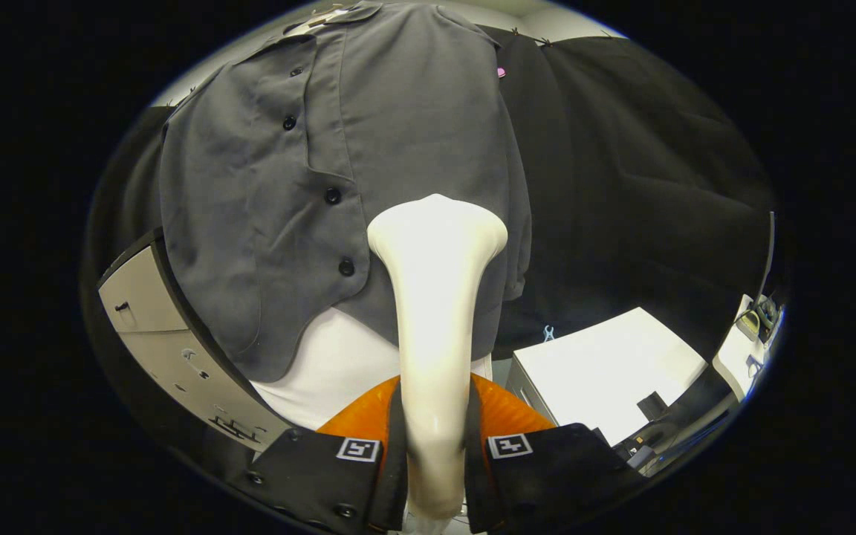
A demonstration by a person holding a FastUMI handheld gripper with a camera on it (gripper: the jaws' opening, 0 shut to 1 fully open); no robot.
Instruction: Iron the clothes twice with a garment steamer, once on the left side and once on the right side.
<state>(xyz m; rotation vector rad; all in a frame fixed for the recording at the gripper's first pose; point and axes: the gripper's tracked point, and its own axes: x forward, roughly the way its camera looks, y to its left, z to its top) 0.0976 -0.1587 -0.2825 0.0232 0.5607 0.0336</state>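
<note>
Claw (434, 453) clamped on smooth cream steamer (434, 297); flared head against matte grey buttoned shirt (339, 171), slightly creased.

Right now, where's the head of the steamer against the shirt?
In the gripper view, the tool is shut on the cream steamer; its head sits low on the grey shirt, just right of the button placket.
</note>
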